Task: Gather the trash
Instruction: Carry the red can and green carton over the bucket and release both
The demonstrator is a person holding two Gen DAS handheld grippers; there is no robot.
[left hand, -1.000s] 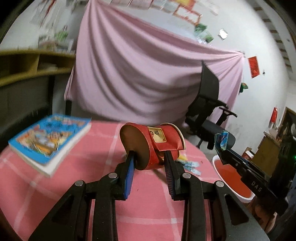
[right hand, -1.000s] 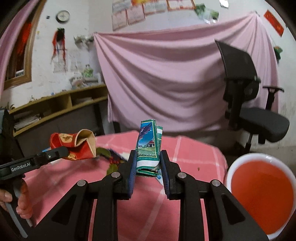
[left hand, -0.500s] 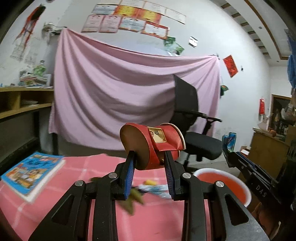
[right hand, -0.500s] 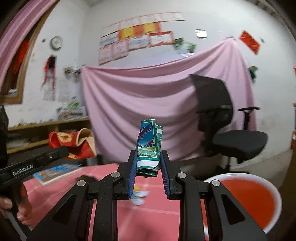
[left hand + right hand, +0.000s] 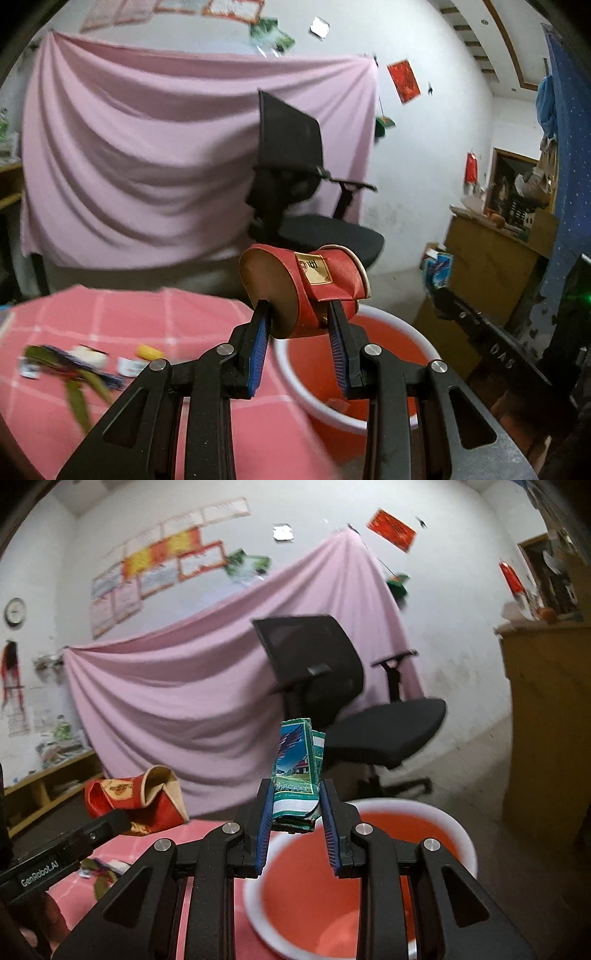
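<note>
My left gripper [image 5: 300, 334] is shut on a crushed red paper cup [image 5: 303, 291], held lying sideways above the near rim of a white basin with a red inside [image 5: 384, 347]. My right gripper [image 5: 297, 814] is shut on a flattened green and blue carton [image 5: 298, 771], upright between the pads, over the same basin [image 5: 424, 812]. In the right wrist view the left gripper [image 5: 110, 821] with the red cup [image 5: 136, 799] shows at the left. The right gripper's arm [image 5: 476, 325] and carton [image 5: 437, 267] appear at the right of the left wrist view.
A round table with a pink checked cloth [image 5: 122, 317] carries several scraps of litter [image 5: 85, 363] and green leaves. A black office chair [image 5: 295, 192] stands behind the basin before a pink curtain [image 5: 147, 155]. A wooden cabinet [image 5: 495, 266] stands at the right.
Both grippers have swung right, away from the table and the book, to above the basin. Each has kept its hold, and both views have rolled.
</note>
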